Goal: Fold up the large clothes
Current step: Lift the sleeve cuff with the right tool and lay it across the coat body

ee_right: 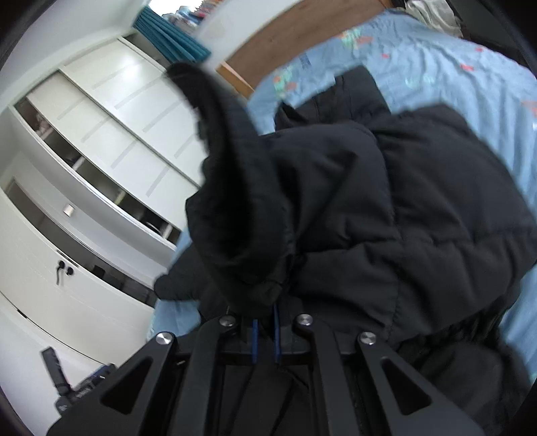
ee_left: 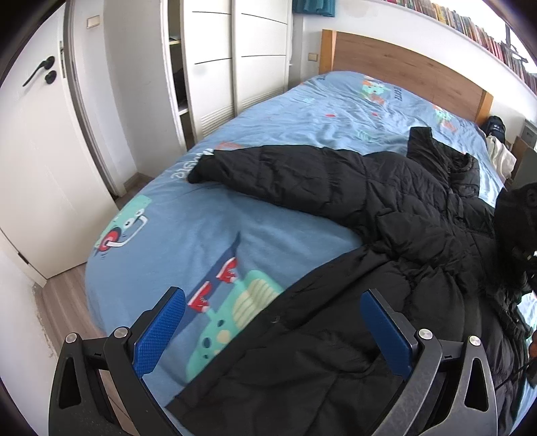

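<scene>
Jacket [ee_left: 386, 208], black and quilted, sprawls across the blue bedspread [ee_left: 188, 228]; your right gripper [ee_right: 265, 322] pinches its cuff mid-frame, your left gripper [ee_left: 272, 332] gapes empty, wardrobe [ee_left: 235, 57] upper left.

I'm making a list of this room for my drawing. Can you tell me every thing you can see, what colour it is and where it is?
Puffy quilted jacket: one, black, spread on the bed, one sleeve stretched left.
Bed cover with cartoon monsters: one, light blue, over the bed.
Wooden headboard: one, brown, at the bed's far end.
Wardrobe with sliding doors: one, white, beside the bed.
Room door with a black handle: one, white, far left.
Row of books: many, mixed colours, on a high shelf.
Curtain: one, teal, up by the wall.
Left claw: blue pads, open, over the jacket's edge.
Right claw: shut on jacket fabric.
</scene>
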A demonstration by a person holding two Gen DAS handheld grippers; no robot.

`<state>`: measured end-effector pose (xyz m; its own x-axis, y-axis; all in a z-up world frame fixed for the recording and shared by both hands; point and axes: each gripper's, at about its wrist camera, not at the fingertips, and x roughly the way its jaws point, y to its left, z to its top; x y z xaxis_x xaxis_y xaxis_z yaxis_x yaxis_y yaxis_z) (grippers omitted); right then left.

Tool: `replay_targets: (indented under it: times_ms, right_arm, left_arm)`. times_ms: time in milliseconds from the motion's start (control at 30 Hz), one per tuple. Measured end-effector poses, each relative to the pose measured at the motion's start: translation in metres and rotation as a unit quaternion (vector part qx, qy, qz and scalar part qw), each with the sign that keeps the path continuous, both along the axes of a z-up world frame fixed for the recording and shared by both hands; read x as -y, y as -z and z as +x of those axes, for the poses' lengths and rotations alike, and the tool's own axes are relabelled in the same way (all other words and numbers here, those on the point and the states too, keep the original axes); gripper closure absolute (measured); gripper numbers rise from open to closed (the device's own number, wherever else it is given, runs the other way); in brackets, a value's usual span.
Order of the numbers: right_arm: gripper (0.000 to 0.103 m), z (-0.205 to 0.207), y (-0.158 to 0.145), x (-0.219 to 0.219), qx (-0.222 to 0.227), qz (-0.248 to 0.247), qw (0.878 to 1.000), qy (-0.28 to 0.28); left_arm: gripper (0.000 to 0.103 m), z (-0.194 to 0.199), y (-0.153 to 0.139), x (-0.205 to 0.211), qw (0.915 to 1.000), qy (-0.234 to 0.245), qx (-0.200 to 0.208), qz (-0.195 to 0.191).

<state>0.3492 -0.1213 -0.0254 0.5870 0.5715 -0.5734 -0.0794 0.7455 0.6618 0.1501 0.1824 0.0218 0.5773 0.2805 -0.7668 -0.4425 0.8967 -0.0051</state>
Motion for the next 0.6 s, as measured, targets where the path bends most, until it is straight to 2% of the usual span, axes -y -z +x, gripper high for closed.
replay_targets:
  times_ms: [167,267,367,400,433,500,600]
  right_arm:
    - [0.096,0.000,0.035,-0.014,-0.040,-0.056,0.998,-0.011]
    - [0.093,-0.001,0.043,-0.022,-0.059,-0.110,0.992,-0.017]
    - [0.086,-0.005,0.042,-0.027,-0.060,-0.133,0.989,-0.026]
    - [0.078,-0.005,0.039,-0.029,-0.058,-0.135,0.989,-0.030]
    - [0.064,-0.007,0.035,-0.032,-0.053,-0.142,0.988,-0.039]
    - [0.044,-0.011,0.032,-0.041,-0.042,-0.160,0.985,-0.055]
    - [0.043,-0.025,0.019,-0.058,-0.018,-0.181,0.979,-0.093]
  left_arm:
    - [0.001,-0.013,-0.001,-0.014,0.9999,-0.012,-0.001,0.003]
    - [0.001,-0.018,-0.002,-0.020,0.9998,-0.021,0.001,-0.002]
    - [0.001,-0.020,-0.005,-0.019,0.9997,-0.025,0.002,0.004]
    - [0.001,-0.020,-0.007,-0.017,0.9997,-0.025,0.001,0.008]
    - [0.001,-0.019,-0.008,-0.014,0.9997,-0.023,0.001,0.012]
    - [0.001,-0.016,-0.011,-0.007,0.9996,-0.017,0.002,0.021]
    - [0.001,-0.010,-0.017,0.006,0.9997,-0.002,0.005,0.025]
